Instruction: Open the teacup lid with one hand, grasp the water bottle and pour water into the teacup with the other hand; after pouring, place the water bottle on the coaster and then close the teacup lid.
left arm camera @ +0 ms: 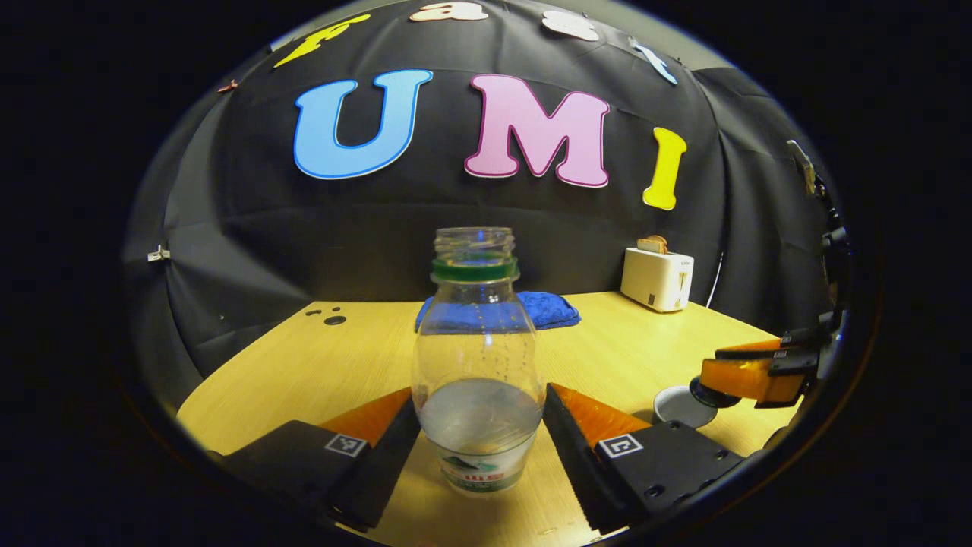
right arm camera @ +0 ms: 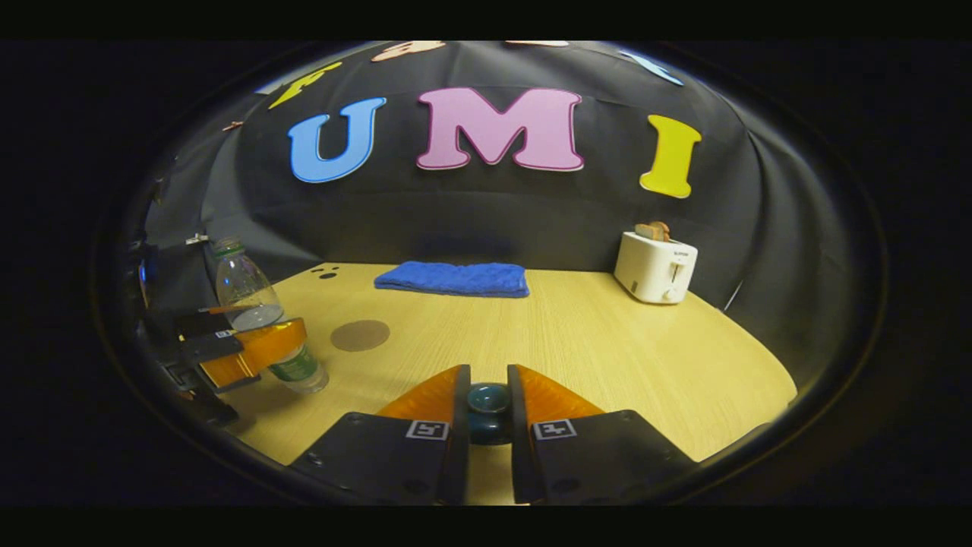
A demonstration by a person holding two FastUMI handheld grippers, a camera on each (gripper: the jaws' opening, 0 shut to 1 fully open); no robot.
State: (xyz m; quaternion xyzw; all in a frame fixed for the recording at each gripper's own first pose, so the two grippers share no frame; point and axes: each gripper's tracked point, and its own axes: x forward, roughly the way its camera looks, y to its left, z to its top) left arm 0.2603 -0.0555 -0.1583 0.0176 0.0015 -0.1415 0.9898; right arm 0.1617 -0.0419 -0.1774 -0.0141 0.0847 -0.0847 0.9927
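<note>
An uncapped clear water bottle [left arm camera: 478, 365], about a third full, stands upright on the wooden table [left arm camera: 623, 342] in the left gripper view. My left gripper [left arm camera: 480, 391] is shut on its lower half, one finger against each side. In the right gripper view the same bottle [right arm camera: 243, 285] and left gripper [right arm camera: 292, 338] sit at the far left, with a round brown coaster [right arm camera: 360, 335] bare just beside them. My right gripper [right arm camera: 487, 370] is shut on the dark round knob of the teacup lid [right arm camera: 488, 399]. The left gripper view shows that right gripper [left arm camera: 710, 372] over the pale teacup [left arm camera: 672, 408].
A folded blue cloth [right arm camera: 453, 278] lies at the back of the table by the wall. A white toaster [right arm camera: 654, 267] with bread in it stands at the back right. The table's front and right edges curve close around both grippers.
</note>
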